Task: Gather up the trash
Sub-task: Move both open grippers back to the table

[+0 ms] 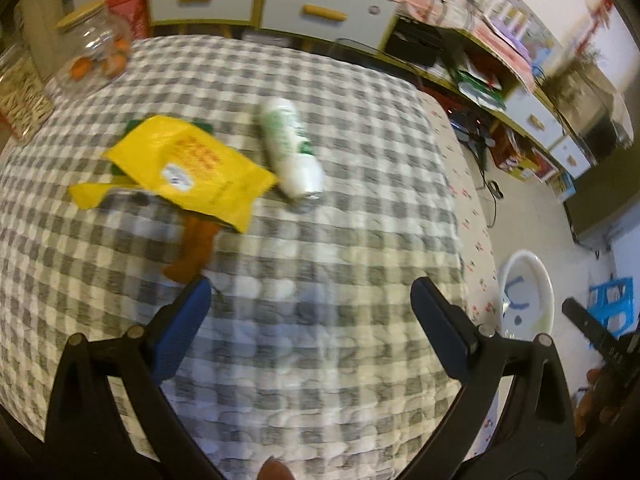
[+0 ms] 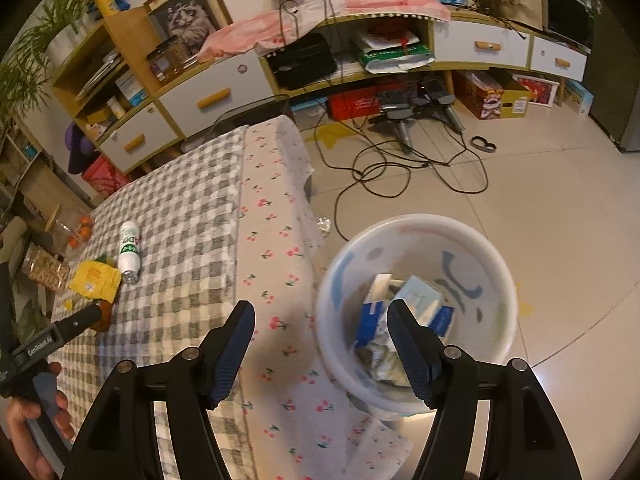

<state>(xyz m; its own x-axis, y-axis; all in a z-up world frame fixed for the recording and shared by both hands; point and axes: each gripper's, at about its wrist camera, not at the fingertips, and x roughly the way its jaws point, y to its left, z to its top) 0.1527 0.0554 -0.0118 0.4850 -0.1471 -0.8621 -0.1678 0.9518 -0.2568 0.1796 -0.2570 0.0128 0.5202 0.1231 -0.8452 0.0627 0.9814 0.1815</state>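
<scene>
A yellow wrapper [image 1: 184, 166] and a white and green bottle [image 1: 291, 148] lie on the checked tablecloth [image 1: 320, 248]; a brown scrap [image 1: 192, 252] lies under the wrapper's near edge. My left gripper [image 1: 310, 296] is open and empty above the cloth, short of them. My right gripper [image 2: 320, 316] is open and empty beside the table edge, over the white trash bin [image 2: 416, 236] on the floor, which holds blue and white cartons [image 2: 416, 300]. The wrapper [image 2: 95, 278] and bottle [image 2: 129, 252] also show in the right wrist view.
A clear jar with oranges [image 1: 94, 50] and a jar of nuts [image 1: 20, 92] stand at the table's far left. Cabinets [image 2: 208, 96] line the wall. Cables [image 2: 400, 160] sprawl on the floor. A blue stool [image 1: 614, 300] stands past the bin [image 1: 528, 296].
</scene>
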